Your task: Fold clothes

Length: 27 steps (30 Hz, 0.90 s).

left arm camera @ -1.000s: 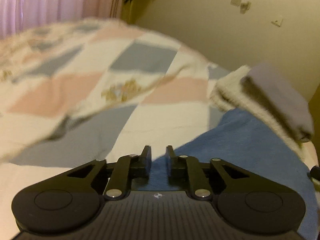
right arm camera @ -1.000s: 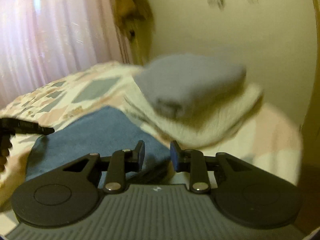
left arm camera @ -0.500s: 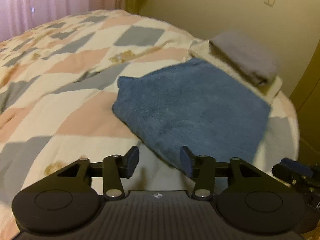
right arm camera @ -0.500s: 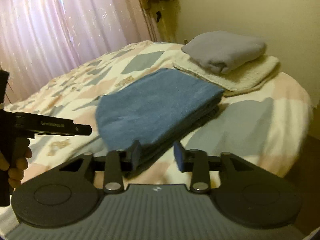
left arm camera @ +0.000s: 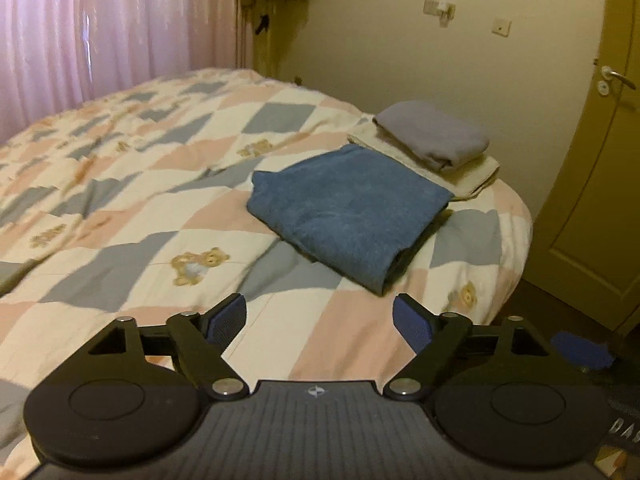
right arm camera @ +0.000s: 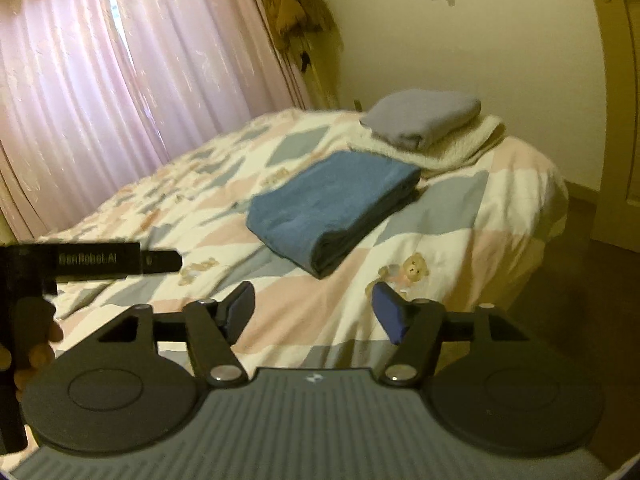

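Both claws are opening, nothing between them: left claw, right claw. Folded blue towel is lying on the bed; grey-on-cream stack is touching it at 1 o'clock.

A folded blue terry towel lies on a quilted bedspread patterned in cream, pink and grey-blue diamonds with small brown teddy bears. Beyond it a folded grey fleece cloth rests on a cream fluffy blanket. The sheer curtains are pale pink, the wall yellowish cream.
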{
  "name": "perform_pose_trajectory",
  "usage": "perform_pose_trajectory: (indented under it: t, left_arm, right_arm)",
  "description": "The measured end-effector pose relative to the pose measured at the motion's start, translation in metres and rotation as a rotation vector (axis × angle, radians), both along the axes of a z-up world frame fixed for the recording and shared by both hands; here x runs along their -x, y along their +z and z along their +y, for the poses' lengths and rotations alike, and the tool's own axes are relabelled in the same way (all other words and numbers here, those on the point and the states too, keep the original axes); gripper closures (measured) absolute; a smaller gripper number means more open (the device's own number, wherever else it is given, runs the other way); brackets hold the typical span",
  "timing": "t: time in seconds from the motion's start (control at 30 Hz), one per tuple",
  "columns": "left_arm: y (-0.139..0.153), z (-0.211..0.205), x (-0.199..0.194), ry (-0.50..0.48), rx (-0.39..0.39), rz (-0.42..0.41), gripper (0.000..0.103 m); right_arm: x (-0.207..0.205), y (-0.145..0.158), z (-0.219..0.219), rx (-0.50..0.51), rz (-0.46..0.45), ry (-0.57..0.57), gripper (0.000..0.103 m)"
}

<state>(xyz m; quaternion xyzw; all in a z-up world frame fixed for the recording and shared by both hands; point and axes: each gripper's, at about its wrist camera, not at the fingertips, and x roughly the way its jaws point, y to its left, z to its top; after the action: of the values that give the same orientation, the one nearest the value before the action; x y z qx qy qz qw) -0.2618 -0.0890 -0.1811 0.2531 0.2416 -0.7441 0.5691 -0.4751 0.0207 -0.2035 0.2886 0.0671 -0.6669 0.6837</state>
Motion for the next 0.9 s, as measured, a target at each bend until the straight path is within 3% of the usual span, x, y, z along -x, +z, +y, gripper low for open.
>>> perform_pose_trajectory:
  t: [0.43, 0.67, 0.9]
  left_arm:
    - [0.006, 0.09, -0.028, 0.007, 0.068, -0.004, 0.017]
    - [-0.002, 0.109, -0.026, -0.004, 0.069, -0.007, 0.017]
    - [-0.007, 0.108, -0.023, -0.001, 0.058, -0.017, 0.016]
  right_arm:
    - [-0.024, 0.013, 0.08, 0.051, 0.014, 0.007, 0.034]
    - [-0.024, 0.014, 0.102, 0.076, 0.033, -0.009, 0.029]
    - [-0.019, 0.009, 0.095, 0.062, 0.013, -0.003, 0.028]
